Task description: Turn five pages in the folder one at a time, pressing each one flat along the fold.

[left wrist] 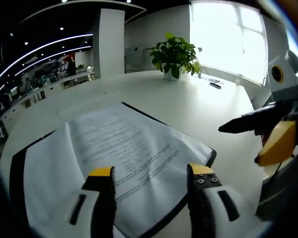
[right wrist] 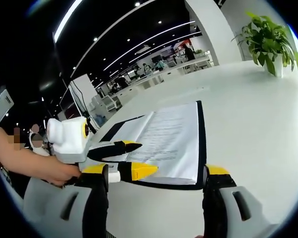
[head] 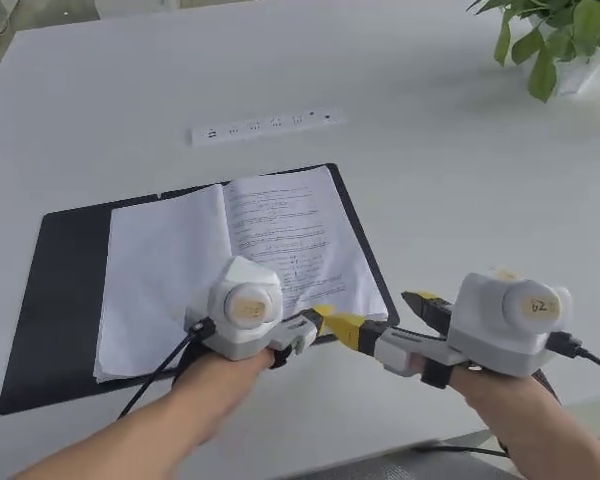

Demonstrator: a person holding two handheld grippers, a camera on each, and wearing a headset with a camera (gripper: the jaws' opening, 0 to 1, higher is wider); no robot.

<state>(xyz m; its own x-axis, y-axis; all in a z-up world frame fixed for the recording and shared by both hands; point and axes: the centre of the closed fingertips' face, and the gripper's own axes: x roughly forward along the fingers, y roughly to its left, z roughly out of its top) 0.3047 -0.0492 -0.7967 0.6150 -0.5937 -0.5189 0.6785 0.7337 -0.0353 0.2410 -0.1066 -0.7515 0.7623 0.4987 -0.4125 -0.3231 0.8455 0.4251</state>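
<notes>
The open folder [head: 65,290] lies on the white surface [head: 440,180], straight ahead of both tools. The left tool [left wrist: 151,172] is released, its jaws spread over the near edge of the printed page [left wrist: 124,148]. The right tool [right wrist: 156,170], just beside it, is also released and grasps nothing.

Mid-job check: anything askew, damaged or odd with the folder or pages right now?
Nothing damaged or spilled. The open black folder lies angled to the white power strip, and its white printed pages hump slightly along the fold. The open left gripper sits over them.
</notes>
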